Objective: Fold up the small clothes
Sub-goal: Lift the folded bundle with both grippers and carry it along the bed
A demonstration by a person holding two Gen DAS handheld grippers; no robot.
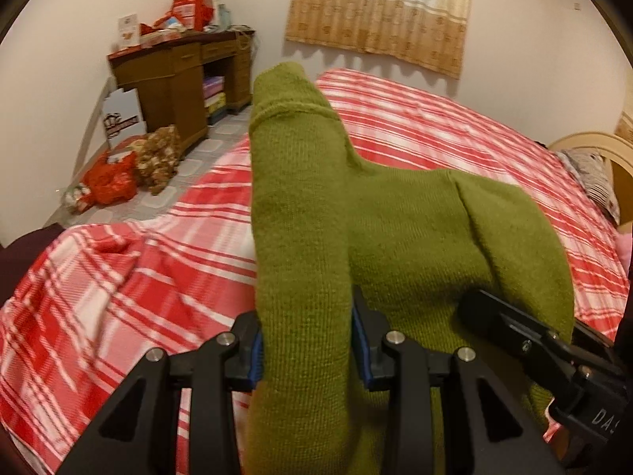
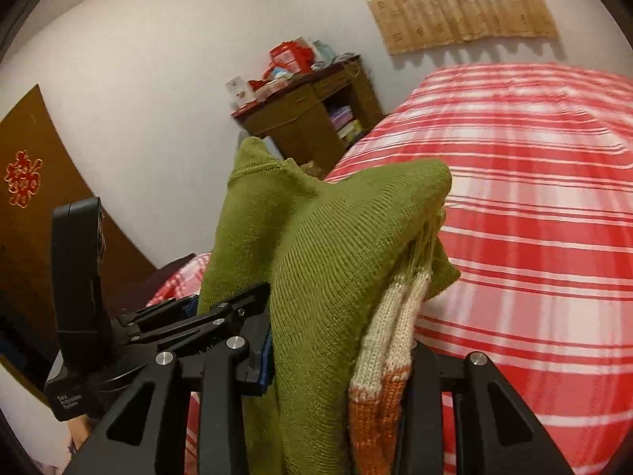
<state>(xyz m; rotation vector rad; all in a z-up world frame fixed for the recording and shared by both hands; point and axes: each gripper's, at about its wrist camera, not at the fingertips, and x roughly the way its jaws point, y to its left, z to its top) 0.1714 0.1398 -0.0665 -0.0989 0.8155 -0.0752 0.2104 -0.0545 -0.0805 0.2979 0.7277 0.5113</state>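
A small olive-green knitted sweater (image 1: pixel 395 213) hangs in the air above the bed, held by both grippers. My left gripper (image 1: pixel 306 346) is shut on a thick fold of it, blue pads pressing both sides. The right gripper (image 1: pixel 510 328) shows at the lower right of the left wrist view, under the knit. In the right wrist view my right gripper (image 2: pixel 340 360) is shut on the sweater (image 2: pixel 316 261) where its cream and orange striped band (image 2: pixel 385 356) bunches. The left gripper (image 2: pixel 221 312) sits just left, gripping the same garment.
A red and white plaid bedspread (image 1: pixel 455 130) covers the bed below. A brown wooden desk (image 1: pixel 178 79) with red boxes stands at the far wall, with bags (image 1: pixel 118 178) on the tiled floor beside it. A curtain (image 1: pixel 379 8) hangs behind; a headboard and pillow (image 1: pixel 589 174) lie at right.
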